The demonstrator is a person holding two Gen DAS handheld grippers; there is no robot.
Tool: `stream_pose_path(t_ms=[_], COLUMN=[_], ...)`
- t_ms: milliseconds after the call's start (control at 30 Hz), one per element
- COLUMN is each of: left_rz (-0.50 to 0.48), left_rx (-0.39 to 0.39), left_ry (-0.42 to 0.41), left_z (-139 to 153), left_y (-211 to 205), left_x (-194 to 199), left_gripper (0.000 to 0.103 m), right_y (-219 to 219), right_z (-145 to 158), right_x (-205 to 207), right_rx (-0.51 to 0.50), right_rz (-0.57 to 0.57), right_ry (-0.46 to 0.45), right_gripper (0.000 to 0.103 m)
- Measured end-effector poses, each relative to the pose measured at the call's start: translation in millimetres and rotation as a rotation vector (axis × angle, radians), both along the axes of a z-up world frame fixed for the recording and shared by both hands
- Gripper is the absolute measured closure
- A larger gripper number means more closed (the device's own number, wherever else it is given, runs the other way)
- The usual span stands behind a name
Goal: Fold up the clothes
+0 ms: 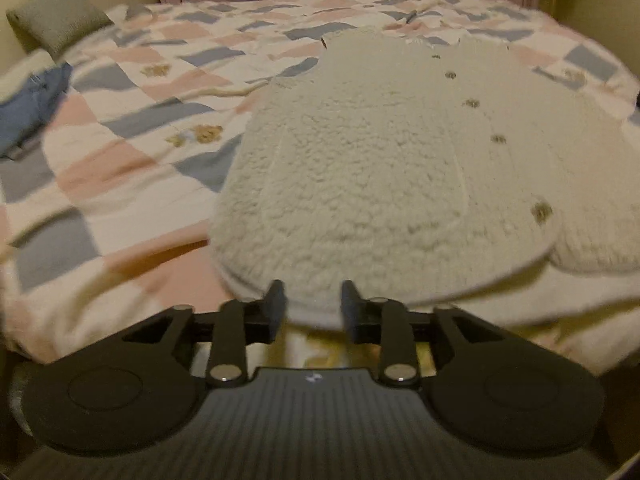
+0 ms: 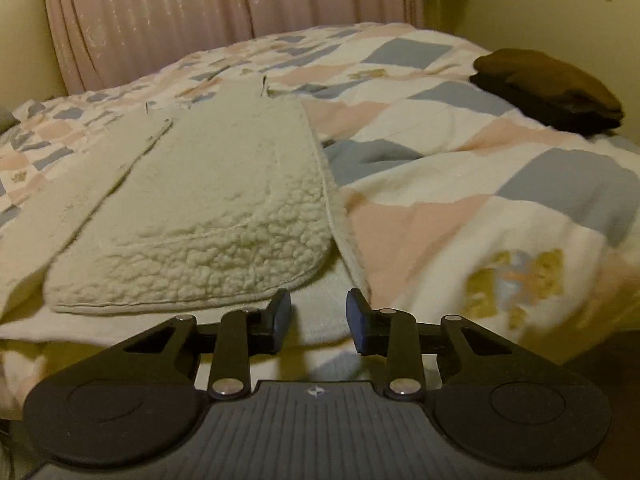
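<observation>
A: Item one, the garment?
B: Cream sherpa fleece jacket [image 1: 384,168], lying flat on the bed's patchwork quilt [image 1: 132,120]. Long axis runs away from both cameras, hem nearest the bed's near edge, collar end towards the pink curtain [image 2: 224,8]. A line of small brown buttons [image 1: 498,139] follows that axis in the left wrist view.

A: Condition?
B: Curly pile, piped edging, rounded hem corner. One front panel lies folded over the body; a stitched curved pocket outline shows on it. In the right wrist view a smoother strip lies along the left side, sleeve or lining, cannot tell which.

A: Obscured portions?
B: Collar area is far off and blurred. The jacket's right side runs out of the left wrist frame. The hem just at the fingers is smeared by blur.

A: Left gripper [image 1: 313,304]?
B: Fingers parted with a clear gap, holding nothing, at the hem edge; contact with the fleece cannot be told.

A: Right gripper [image 2: 319,312]?
B: Likewise parted and empty, at the jacket's near right corner [image 2: 280,248].

A: Other entries?
B: Grey cushion [image 1: 56,20], blue denim garment [image 1: 28,108], dark brown folded cloth [image 2: 548,84], all well apart from the jacket.
</observation>
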State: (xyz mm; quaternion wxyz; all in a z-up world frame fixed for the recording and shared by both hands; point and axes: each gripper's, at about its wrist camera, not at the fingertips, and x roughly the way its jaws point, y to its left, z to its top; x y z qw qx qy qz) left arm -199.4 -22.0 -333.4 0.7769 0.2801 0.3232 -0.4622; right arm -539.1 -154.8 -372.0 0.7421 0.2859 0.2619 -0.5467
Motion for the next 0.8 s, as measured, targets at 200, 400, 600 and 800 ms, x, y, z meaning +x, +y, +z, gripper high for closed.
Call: stream_pose_path(t_ms=[200,400,600,800], left_rz=[-0.012,-0.035,-0.060,-0.078], left_rx=[-0.068,-0.092,-0.112,-0.135], left_ry=[-0.025,-0.053,-0.043,-0.054], left_z=[38,54,64,73], left_y=[22,32,48,65], left_x=[-31,-53,-67,-81], left_gripper=[0.053,0.052,0.044,0.042], right_y=[24,44,64,84], right_z=[48,66,72,81], right_x=[5,15,9,5], right_rx=[-0.094,-0.123,-0.118,-0.142], right_rz=[0.017,0.050,0.044,0.043], right_ry=[-0.054,-0.041,-0.058,-0.064], right_gripper=[0.046,0.036,0.032,0.028])
